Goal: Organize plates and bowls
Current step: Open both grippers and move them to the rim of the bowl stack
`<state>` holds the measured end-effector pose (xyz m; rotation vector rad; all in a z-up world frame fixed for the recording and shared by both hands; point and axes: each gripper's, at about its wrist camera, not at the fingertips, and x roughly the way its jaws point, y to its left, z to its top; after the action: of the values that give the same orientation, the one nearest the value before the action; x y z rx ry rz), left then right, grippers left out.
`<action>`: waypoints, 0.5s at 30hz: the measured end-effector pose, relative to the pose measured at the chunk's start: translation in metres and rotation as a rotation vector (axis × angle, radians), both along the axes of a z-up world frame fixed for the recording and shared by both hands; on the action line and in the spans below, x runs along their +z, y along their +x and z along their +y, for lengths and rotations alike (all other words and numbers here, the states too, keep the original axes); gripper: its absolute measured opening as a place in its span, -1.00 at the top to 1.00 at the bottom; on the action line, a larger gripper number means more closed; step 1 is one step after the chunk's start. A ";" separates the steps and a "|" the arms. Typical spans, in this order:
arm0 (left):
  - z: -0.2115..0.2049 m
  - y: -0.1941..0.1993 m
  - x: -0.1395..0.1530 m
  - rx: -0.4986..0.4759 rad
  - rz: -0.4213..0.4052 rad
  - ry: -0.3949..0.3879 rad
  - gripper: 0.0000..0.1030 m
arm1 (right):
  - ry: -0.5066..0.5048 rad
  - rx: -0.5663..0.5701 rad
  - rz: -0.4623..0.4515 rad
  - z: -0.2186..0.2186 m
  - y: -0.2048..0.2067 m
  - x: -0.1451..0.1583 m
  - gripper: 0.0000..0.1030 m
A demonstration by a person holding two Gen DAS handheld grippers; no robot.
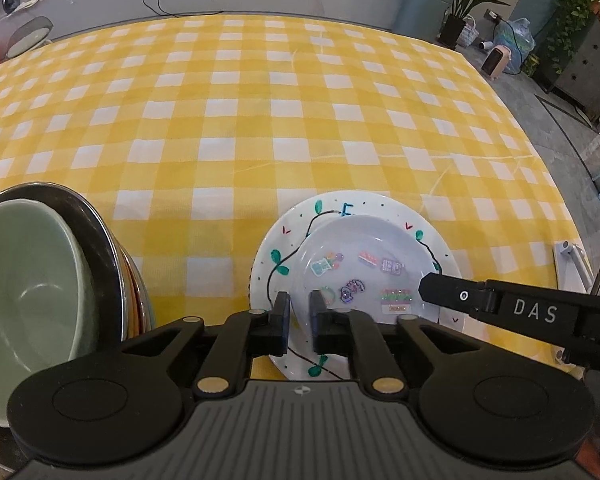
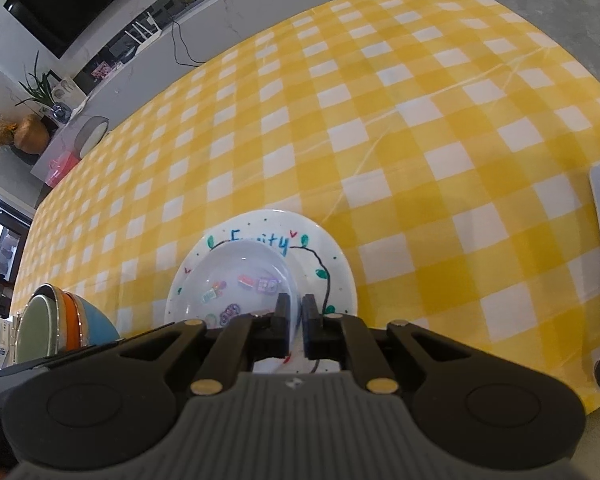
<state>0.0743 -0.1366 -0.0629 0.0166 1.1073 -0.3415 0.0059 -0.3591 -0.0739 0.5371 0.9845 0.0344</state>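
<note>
While the small white sticker-decorated plate is resting on the larger white vine-painted plate atop the yellow-checked tablecloth, the left gripper is straddling its rim, jaws slightly parted. The right gripper is doing likewise, jaws narrowly parted; whether either pair is touching the rim cannot be told. Stacked bowls are sitting left.

Left black two-finger gripper: grey ribbed housing at the base, two round black discs at either side, and black linkage arms joined by brass-coloured pivot pins. Each finger ends in a rectangular black pad with a blue-tinted inner face.

Right black two-finger gripper: identical construction, with the same grey ribbed housing, black discs and brass-coloured pins. Seen side-on from the left wrist camera, one of its fingers carries a silver screw and white lettering "DAS".
</note>
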 end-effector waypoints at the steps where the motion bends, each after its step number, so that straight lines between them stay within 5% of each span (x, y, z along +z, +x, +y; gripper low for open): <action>1: 0.000 -0.001 0.001 -0.003 -0.006 -0.003 0.58 | -0.009 -0.003 -0.003 0.001 -0.001 0.001 0.84; 5: 0.000 -0.006 0.008 -0.018 -0.047 0.001 0.37 | -0.028 -0.016 -0.051 0.001 -0.007 0.009 0.33; 15: 0.015 -0.025 0.053 -0.058 -0.214 0.017 0.03 | -0.185 0.038 -0.176 0.023 -0.027 0.036 0.03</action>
<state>0.0489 -0.1216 -0.0095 0.0982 0.8984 -0.3736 -0.0212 -0.3362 -0.0383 0.3393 0.8162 0.0234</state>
